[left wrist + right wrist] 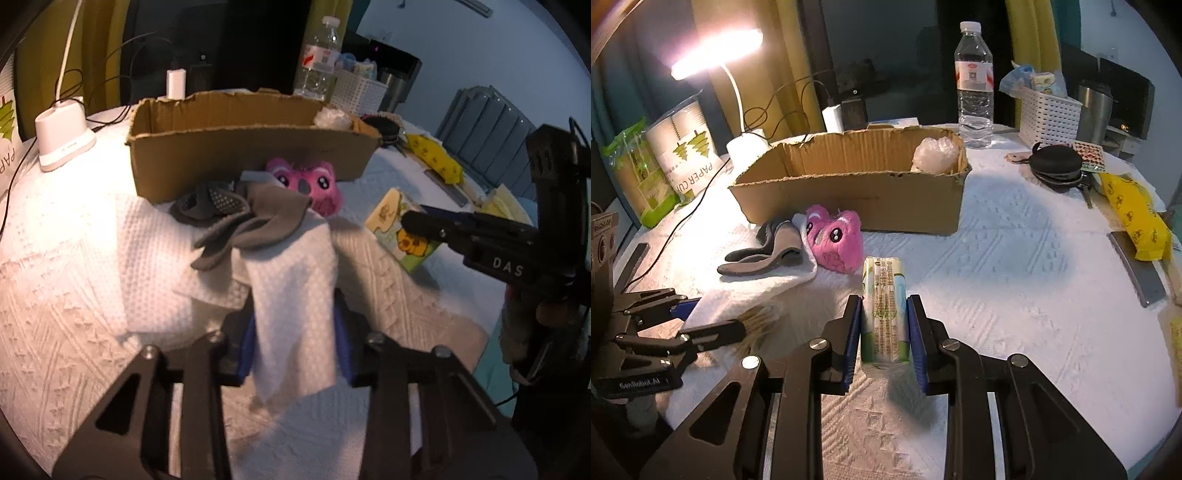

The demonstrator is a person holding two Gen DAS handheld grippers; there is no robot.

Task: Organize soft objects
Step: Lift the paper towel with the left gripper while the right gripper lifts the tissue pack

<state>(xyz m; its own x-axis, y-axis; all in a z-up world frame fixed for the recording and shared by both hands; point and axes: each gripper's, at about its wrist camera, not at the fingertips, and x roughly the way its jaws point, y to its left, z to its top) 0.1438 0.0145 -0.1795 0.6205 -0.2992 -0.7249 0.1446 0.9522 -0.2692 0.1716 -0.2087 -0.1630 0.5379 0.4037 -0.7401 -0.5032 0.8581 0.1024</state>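
While the left part of the table (1015,266) is crowded with a lamp base (61,138), cables and a bag of paper cups (689,151), a wide bare stretch of the white cover is seen to the right of the cardboard box (857,184), bounded at the far right edge by a yellow packet (1134,221).

The left gripper (295,328) is held low over the table, its blue pads clenched on a fold of white cloth (291,273). On that cloth, against the box's front wall, a grey glove (236,218) and a pink plush toy (314,184) are laid, touching each other.

The right gripper (884,325) is levelled toward the box, its pads closed on a tissue pack (884,310) standing on edge.

Inside the open box, only a clear plastic bundle (934,153) is seen, in the right corner.
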